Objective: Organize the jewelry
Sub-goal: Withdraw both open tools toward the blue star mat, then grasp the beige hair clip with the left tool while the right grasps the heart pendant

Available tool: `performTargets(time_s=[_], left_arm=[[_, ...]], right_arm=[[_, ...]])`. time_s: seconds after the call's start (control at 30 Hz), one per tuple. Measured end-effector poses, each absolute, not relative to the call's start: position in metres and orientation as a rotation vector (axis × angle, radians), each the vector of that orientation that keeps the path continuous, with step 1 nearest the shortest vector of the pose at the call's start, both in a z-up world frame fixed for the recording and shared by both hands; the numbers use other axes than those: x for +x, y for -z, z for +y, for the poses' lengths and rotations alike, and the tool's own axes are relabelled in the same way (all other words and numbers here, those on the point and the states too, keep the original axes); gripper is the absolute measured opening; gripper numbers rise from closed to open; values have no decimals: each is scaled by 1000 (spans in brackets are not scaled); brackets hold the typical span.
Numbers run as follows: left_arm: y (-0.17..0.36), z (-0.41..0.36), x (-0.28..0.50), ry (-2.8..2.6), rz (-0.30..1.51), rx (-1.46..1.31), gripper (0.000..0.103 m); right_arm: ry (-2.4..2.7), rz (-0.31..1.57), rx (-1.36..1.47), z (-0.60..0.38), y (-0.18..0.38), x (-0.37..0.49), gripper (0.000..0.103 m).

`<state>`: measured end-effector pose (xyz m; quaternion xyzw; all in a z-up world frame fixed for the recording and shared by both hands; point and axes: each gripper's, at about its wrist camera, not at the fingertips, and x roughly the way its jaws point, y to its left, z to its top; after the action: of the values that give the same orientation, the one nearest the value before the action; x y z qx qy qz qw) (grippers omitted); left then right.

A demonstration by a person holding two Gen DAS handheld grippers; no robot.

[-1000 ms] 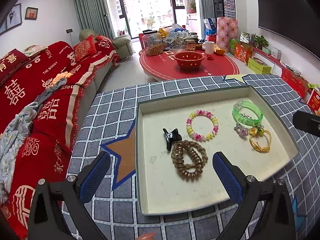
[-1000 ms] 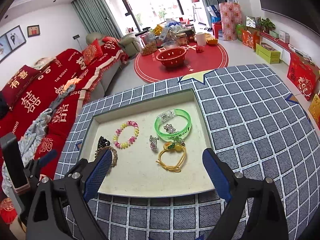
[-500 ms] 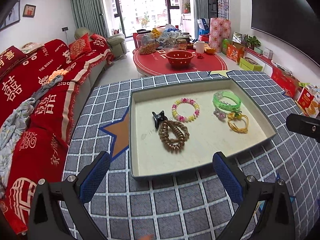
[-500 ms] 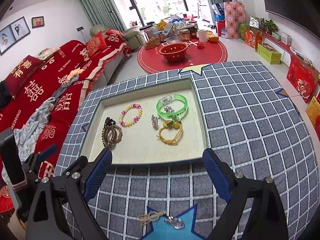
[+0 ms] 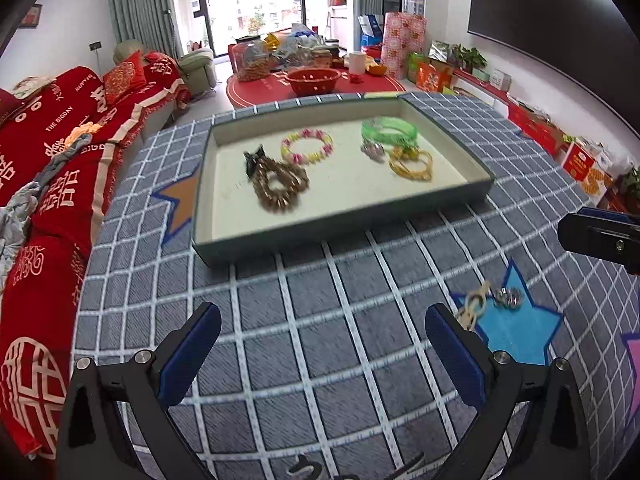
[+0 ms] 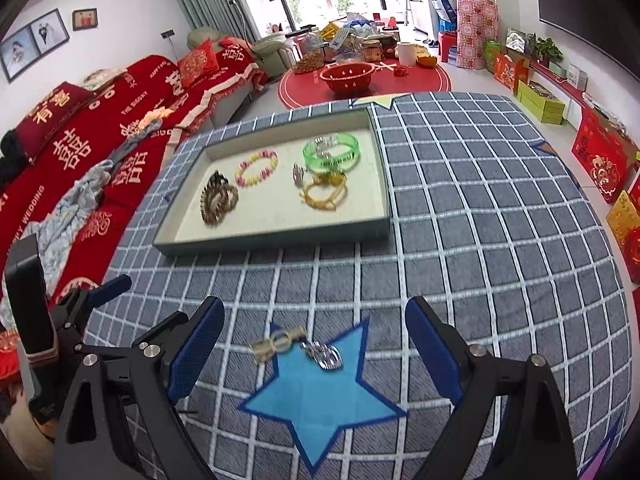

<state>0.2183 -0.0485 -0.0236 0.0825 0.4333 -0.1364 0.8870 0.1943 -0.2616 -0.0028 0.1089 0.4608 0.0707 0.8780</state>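
A shallow tray [image 5: 344, 216] [image 6: 276, 238] on the checked cloth holds a brown coil band [image 5: 280, 186] [image 6: 218, 200], a black clip [image 5: 253, 159], a beaded bracelet [image 5: 307, 146] [image 6: 257, 168], a green bangle [image 5: 390, 130] [image 6: 331, 152], a small silver piece [image 6: 297, 174] and a yellow cord band [image 5: 412, 164] [image 6: 324, 195]. A gold clip [image 6: 278, 343] [image 5: 474, 304] and a silver piece [image 6: 323, 354] [image 5: 508, 297] lie on the cloth by a blue star. My left gripper [image 5: 322, 354] is open and empty. My right gripper [image 6: 316, 356] is open, with both loose pieces between its fingers.
The cloth-covered table [image 6: 480, 216] drops off at the left toward a red sofa [image 5: 52, 148]. The left gripper's body [image 6: 52, 320] shows at the right wrist view's left edge. A red round table [image 6: 364, 80] with clutter stands behind.
Both grippers have pulled back from the tray toward the near side of the table. The gold clip and the silver piece on the blue star have come into view.
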Motion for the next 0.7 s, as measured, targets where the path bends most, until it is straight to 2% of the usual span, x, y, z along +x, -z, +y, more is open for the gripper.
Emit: performTargets(time_s=[0.33, 0.4, 0.53, 0.7], left_arm=[[39, -55, 207, 345, 928, 222, 103], [42, -57, 208, 358, 933, 227, 103], [48, -64, 209, 369, 945, 243, 103], [53, -63, 210, 366, 956, 257, 103]], right_arm=[[-169, 1003, 87, -262, 34, 176, 93], [-184, 1005, 68, -260, 38, 176, 90], [-218, 1021, 44, -256, 47, 179, 76], [-247, 1047, 5, -248, 59, 184, 66]])
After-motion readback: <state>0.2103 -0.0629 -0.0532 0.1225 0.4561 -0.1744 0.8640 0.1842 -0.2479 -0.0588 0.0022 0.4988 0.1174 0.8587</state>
